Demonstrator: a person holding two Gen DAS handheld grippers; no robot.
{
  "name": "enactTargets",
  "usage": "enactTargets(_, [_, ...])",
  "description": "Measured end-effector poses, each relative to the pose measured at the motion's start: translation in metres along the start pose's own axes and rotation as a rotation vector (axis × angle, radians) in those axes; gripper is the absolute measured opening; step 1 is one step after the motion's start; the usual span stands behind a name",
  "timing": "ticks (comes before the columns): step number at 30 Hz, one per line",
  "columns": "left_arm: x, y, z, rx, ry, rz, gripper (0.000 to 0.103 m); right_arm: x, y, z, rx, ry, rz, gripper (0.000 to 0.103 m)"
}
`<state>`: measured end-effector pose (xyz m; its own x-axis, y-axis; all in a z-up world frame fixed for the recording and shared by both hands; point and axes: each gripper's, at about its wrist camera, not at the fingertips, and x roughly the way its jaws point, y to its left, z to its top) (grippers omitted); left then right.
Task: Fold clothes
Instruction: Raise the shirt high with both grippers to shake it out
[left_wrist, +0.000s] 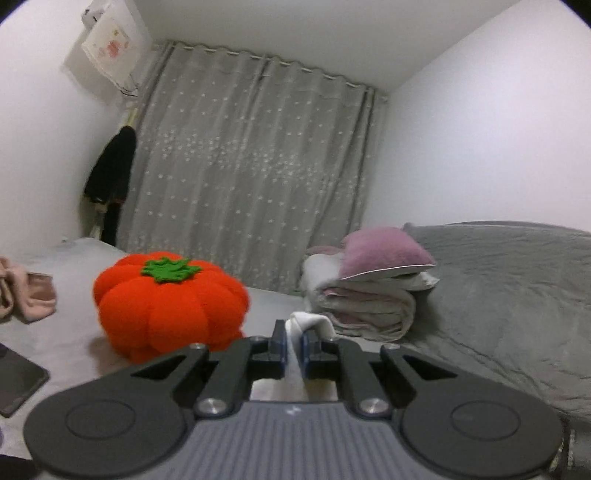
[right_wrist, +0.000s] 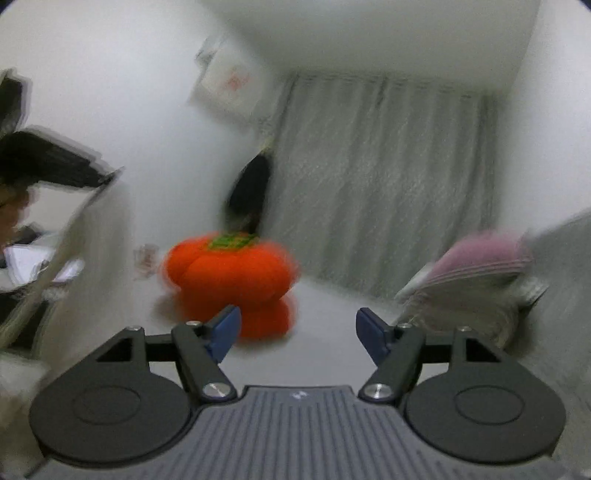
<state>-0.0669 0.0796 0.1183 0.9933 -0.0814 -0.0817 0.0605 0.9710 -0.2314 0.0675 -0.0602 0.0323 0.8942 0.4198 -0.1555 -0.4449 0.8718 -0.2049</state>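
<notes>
My left gripper (left_wrist: 294, 345) is shut on a white piece of clothing (left_wrist: 310, 323); a bunch of the cloth sticks up between the blue pads and a strip hangs down below them. It is held above the grey bed (left_wrist: 74, 332). My right gripper (right_wrist: 298, 332) is open and empty above the bed, its blue pads (right_wrist: 226, 328) wide apart. The right wrist view is blurred by motion. The other gripper shows at that view's left edge (right_wrist: 48, 166), with pale cloth hanging from it.
An orange pumpkin plush (left_wrist: 170, 306) sits on the bed ahead; it also shows in the right wrist view (right_wrist: 231, 280). Folded blankets with a pink pillow (left_wrist: 369, 288) lie right, beside a grey quilt (left_wrist: 509, 295). Pink clothing (left_wrist: 26, 295) and a dark phone (left_wrist: 16, 384) lie left. A grey curtain (left_wrist: 251, 177) hangs behind.
</notes>
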Motion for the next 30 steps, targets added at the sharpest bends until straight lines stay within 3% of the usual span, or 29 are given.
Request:
enactTargets(6, [0.001,0.002,0.004,0.010,-0.008,0.041,0.008,-0.004,0.065,-0.054,-0.148,0.214,0.268,0.073])
enactTargets(9, [0.005,0.009,0.001,-0.025,-0.005,0.049,0.008,-0.007,0.089,-0.064,-0.233,0.249,0.345,0.072])
enactTargets(12, [0.001,0.014,-0.001,-0.042,-0.007,0.055,0.008,-0.001,0.109,-0.078,-0.301,0.287,0.370,0.072])
enactTargets(14, [-0.001,0.015,0.001,-0.040,-0.011,0.055,0.008,0.006,0.115,-0.089,-0.375,0.337,0.312,0.051])
enactTargets(15, [-0.002,0.016,0.003,-0.038,-0.014,0.055,0.008,0.009,0.116,-0.092,-0.405,0.360,0.272,0.015])
enactTargets(16, [-0.004,0.016,0.004,-0.036,-0.016,0.056,0.008,0.012,0.112,-0.094,-0.410,0.373,0.238,0.002])
enactTargets(20, [-0.017,0.015,0.011,-0.007,-0.042,0.066,0.008,0.010,0.082,-0.068,-0.300,0.285,0.112,0.001])
enactTargets(25, [-0.041,0.009,0.036,0.054,-0.094,0.053,0.008,-0.011,0.028,-0.015,-0.183,0.086,-0.126,0.001])
enactTargets(30, [-0.067,0.000,0.068,0.091,-0.200,0.005,0.008,-0.045,-0.008,0.041,-0.111,-0.105,-0.273,0.001])
